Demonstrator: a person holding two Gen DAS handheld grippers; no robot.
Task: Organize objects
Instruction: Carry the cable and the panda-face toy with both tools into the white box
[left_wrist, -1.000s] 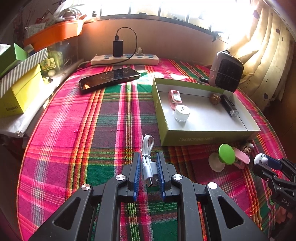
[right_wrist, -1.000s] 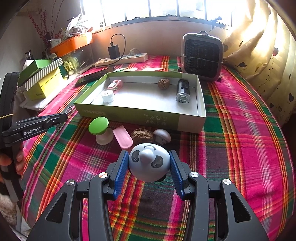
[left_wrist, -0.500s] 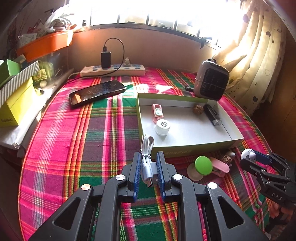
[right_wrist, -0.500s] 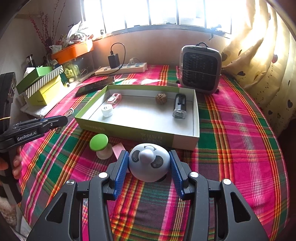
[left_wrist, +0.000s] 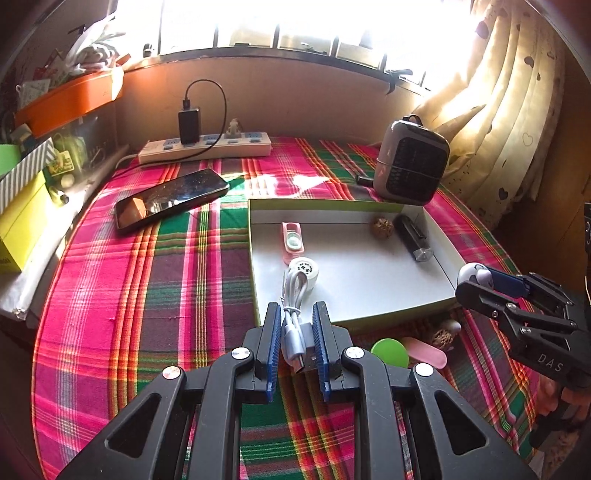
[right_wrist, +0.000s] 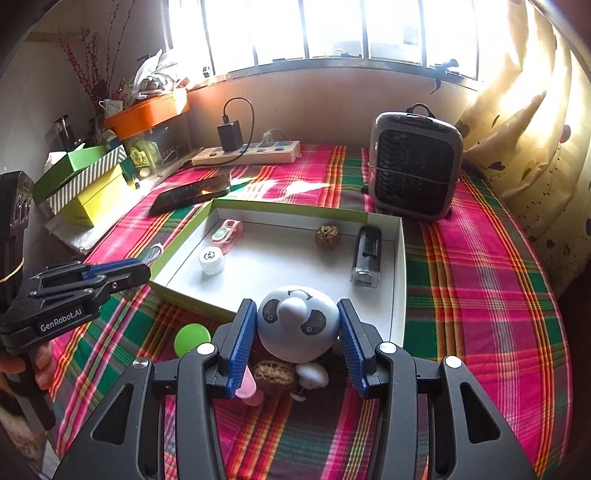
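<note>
My left gripper (left_wrist: 297, 328) is shut on a coiled white USB cable (left_wrist: 295, 314) and holds it above the near left edge of the green-sided white box (left_wrist: 369, 280). My right gripper (right_wrist: 297, 328) is shut on a white panda-face toy (right_wrist: 298, 323), raised over the box's near edge (right_wrist: 192, 297). The box holds a pink clip (right_wrist: 227, 236), a small white round jar (right_wrist: 211, 260), a walnut (right_wrist: 327, 235) and a black cylinder (right_wrist: 366, 254). The right gripper with the panda also shows at the right of the left wrist view (left_wrist: 491, 286).
On the plaid cloth before the box lie a green-capped item (right_wrist: 192, 338), a pink piece (right_wrist: 246, 386), a walnut (right_wrist: 273, 373) and a small white mushroom-shaped item (right_wrist: 312, 373). A phone (left_wrist: 170, 197), a power strip (left_wrist: 207, 147), a small heater (right_wrist: 415, 166) and stacked boxes (right_wrist: 85, 184) stand around.
Both grippers have lifted with their objects and moved forward toward the box. The panda toy now hangs over the box's near edge, the cable over its near left corner.
</note>
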